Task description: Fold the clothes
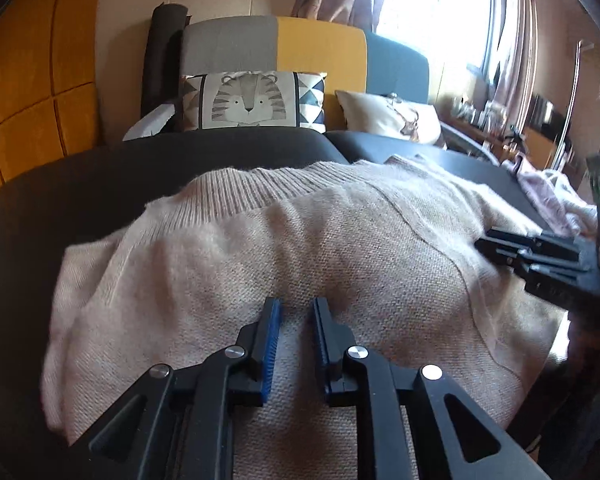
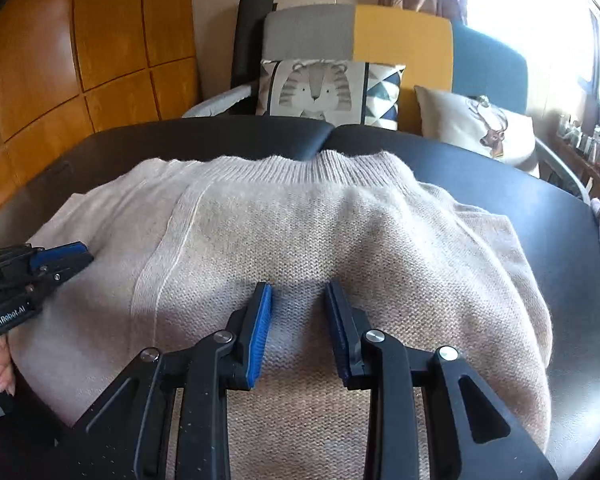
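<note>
Garment: beige knit sweater (image 2: 300, 248) lies spread on the black bench (image 2: 560, 240), ribbed hem at the far edge and the body running toward the cameras. A raised seam line runs down its left part in the right wrist view.
Fold state: the sleeve sides look turned in over the body. Fabric bulges in soft ridges and is not flat.
Left hand-held gripper (image 1: 296, 320): released. Its blue-padded jaws stand a narrow gap apart above the near part of the sweater, with no cloth between them. In the right wrist view it shows at the left edge over the sweater's left side (image 2: 66, 258).
Right hand-held gripper (image 2: 299, 304): released. Its jaws stand apart with only bare knit visible through the gap and nothing pinched. In the left wrist view it shows at the right edge (image 1: 532, 256) over the sweater's right side.
Hand: fingertips (image 2: 0, 364) wrapped on the left gripper's handle, at the lower left.
Second garment: pale pink cloth (image 1: 556, 196) heaped at the right end of the bench, apart from the sweater.
Background: sofa (image 2: 400, 36) with grey, yellow and blue back panels. A tiger-print cushion (image 2: 320, 92) and a white cushion (image 2: 476, 124) lean on it.
</note>
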`<state>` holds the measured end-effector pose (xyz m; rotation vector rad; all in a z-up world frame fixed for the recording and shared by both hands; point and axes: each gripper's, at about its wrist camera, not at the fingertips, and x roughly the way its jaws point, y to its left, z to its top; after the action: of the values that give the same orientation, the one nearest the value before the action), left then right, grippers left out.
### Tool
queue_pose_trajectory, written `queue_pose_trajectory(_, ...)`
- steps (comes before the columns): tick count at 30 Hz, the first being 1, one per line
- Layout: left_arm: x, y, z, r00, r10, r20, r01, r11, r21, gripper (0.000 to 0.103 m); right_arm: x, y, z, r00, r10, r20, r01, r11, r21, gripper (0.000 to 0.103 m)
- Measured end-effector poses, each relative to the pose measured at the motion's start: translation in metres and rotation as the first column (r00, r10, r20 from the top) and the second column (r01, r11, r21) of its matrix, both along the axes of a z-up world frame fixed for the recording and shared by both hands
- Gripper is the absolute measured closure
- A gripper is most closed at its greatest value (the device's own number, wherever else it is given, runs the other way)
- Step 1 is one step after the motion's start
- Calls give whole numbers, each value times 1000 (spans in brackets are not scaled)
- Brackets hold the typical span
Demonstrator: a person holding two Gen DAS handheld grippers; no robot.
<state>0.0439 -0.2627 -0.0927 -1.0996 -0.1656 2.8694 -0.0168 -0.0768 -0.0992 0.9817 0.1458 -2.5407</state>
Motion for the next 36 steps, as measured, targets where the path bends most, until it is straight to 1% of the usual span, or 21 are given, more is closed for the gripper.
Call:
queue_pose_trajectory(2, 1, -3, -2, 1000, 1, -9, -1, 1000, 24, 87, 1, 4, 2, 1000, -3, 12, 4, 1000, -21, 72)
queue_pose_trajectory(4, 4, -5, 0, 1000, 11, 7, -11, 999, 38, 87, 1, 7, 3, 1000, -3, 25, 4, 999, -40, 72)
queue_pose_trajectory(6, 4, -10, 12, 998, 50, 45, -54, 993, 106, 87, -4, 8, 18, 999, 2, 36, 0, 997, -76, 72)
queue_pose_trajectory(8, 2, -17, 25, 997, 81, 19, -83, 980, 179, 87, -9, 8, 35, 999, 9, 47, -3, 993, -114, 72)
queue_pose_trajectory(9, -2, -18, 29, 995, 96, 5, -95, 977, 192, 87, -13, 6, 46, 1000, 6, 28, -2, 989, -146, 72)
queue_pose_trajectory(10, -8, -19, 33, 994, 112, -6, -109, 975, 193, 87, -17, 2, 55, 1000, 7, 11, -5, 987, -159, 71)
queue_pose_trajectory(11, -18, -19, 33, 993, 121, 3, -119, 976, 184, 87, -26, -8, 58, 1000, 24, 14, -22, 990, -140, 63)
queue_pose_trajectory(12, -29, -17, 31, 992, 124, 23, -126, 977, 169, 87, -35, -20, 61, 999, 45, 24, -42, 993, -112, 57)
queue_pose_trajectory(14, -50, -14, 26, 989, 129, 66, -137, 981, 139, 87, -56, -44, 55, 994, 93, 53, -90, 995, -46, 57)
queue_pose_trajectory(16, -68, -13, 14, 985, 131, 112, -142, 985, 99, 87, -71, -61, 46, 990, 119, 76, -121, 993, 17, 57)
queue_pose_trajectory(17, -68, -11, 8, 985, 129, 115, -138, 987, 79, 87, -79, -68, 40, 986, 131, 101, -137, 989, 52, 57)
queue_pose_trajectory(19, -59, -8, 3, 993, 108, 53, -110, 993, 52, 87, -90, -77, 24, 981, 132, 145, -152, 979, 133, 56)
queue_pose_trajectory(20, -54, -8, 1, 994, 101, 37, -103, 993, 57, 87, -91, -76, 21, 981, 138, 137, -156, 979, 129, 56)
queue_pose_trajectory(22, -48, -16, -3, 995, 99, 27, -101, 988, 115, 87, -94, -62, 18, 988, 105, 116, -116, 989, 89, 56)
queue_pose_trajectory(24, -45, -25, -7, 995, 97, 20, -99, 980, 174, 87, -100, -40, 14, 992, 35, 119, -36, 999, 3, 56)
queue_pose_trajectory(26, -44, -26, -8, 995, 95, 14, -96, 978, 183, 87, -103, -26, 11, 990, 26, 138, -14, 996, -88, 56)
queue_pose_trajectory(28, -43, -26, -9, 996, 94, 8, -94, 979, 182, 87, -102, -28, 9, 991, 27, 129, -16, 996, -84, 56)
queue_pose_trajectory(32, -47, -23, -8, 995, 96, 7, -96, 982, 161, 87, -101, -46, 12, 993, 48, 111, -53, 998, 39, 54)
queue_pose_trajectory(33, -48, -23, -8, 995, 96, 8, -96, 983, 159, 87, -100, -43, 20, 992, 43, 115, -45, 999, 15, 54)
queue_pose_trajectory(35, -48, -23, -8, 995, 97, 10, -98, 983, 155, 87, -93, -31, 38, 994, 25, 110, -17, 997, -70, 54)
queue_pose_trajectory(36, -49, -23, -7, 995, 97, 10, -98, 983, 153, 87, -91, -28, 41, 995, 13, 103, -8, 998, -55, 54)
